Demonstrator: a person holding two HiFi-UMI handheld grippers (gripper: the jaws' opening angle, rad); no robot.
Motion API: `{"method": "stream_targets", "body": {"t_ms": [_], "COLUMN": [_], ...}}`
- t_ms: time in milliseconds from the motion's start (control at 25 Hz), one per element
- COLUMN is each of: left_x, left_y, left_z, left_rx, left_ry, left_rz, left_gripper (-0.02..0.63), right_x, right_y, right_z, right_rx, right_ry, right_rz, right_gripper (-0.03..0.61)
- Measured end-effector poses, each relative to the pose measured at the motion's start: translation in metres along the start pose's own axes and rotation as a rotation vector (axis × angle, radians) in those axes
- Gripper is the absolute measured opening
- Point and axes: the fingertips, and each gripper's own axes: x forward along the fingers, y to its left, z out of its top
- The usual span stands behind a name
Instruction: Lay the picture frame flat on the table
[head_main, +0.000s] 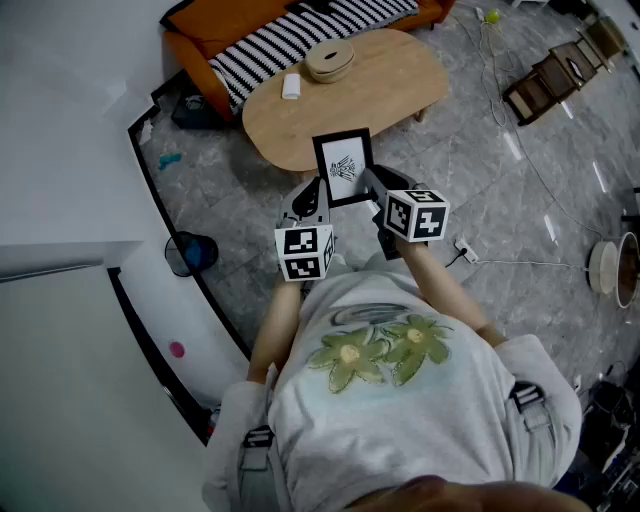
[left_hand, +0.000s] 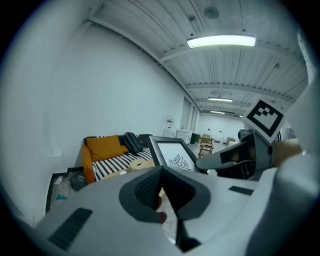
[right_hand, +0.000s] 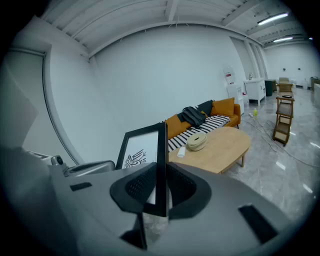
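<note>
Both tongs are holding the picture frame (head_main: 343, 167): the left tongs (head_main: 306, 203) are clamping its lower left corner with the jaws drawn nearly together, and the right tongs (head_main: 380, 190) are pinching its right edge, which is sitting squarely between the jaws in the right gripper view. Grey stone floor (head_main: 480, 200) is filling most of the head view. An orange sofa (head_main: 195, 45) with a striped cover is standing against the far wall, and an oval wooden table (head_main: 400, 85) is standing just in front of it. I am holding the frame upright in the air on my side of the table's near edge, off the tabletop, with the print facing me. A round woven piece (head_main: 329, 60) is lying on the table, and a small white object (head_main: 291, 86), too small to identify, is lying beside it.
</note>
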Motion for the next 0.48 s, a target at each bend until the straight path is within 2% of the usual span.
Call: {"method": "stream_targets", "body": {"t_ms": [480], "left_x": [-0.0089], "left_y": [-0.0060], "left_z": [-0.0074], "left_rx": [0.011], "left_ry": [0.014], "left_rz": [-0.007], "left_gripper": [0.015], "right_x": [-0.0098], "right_y": [-0.0005], "right_z": [-0.0051], "right_rx": [0.003], "right_ry": [-0.030], "right_rz": [-0.008], "right_gripper": [0.074]}}
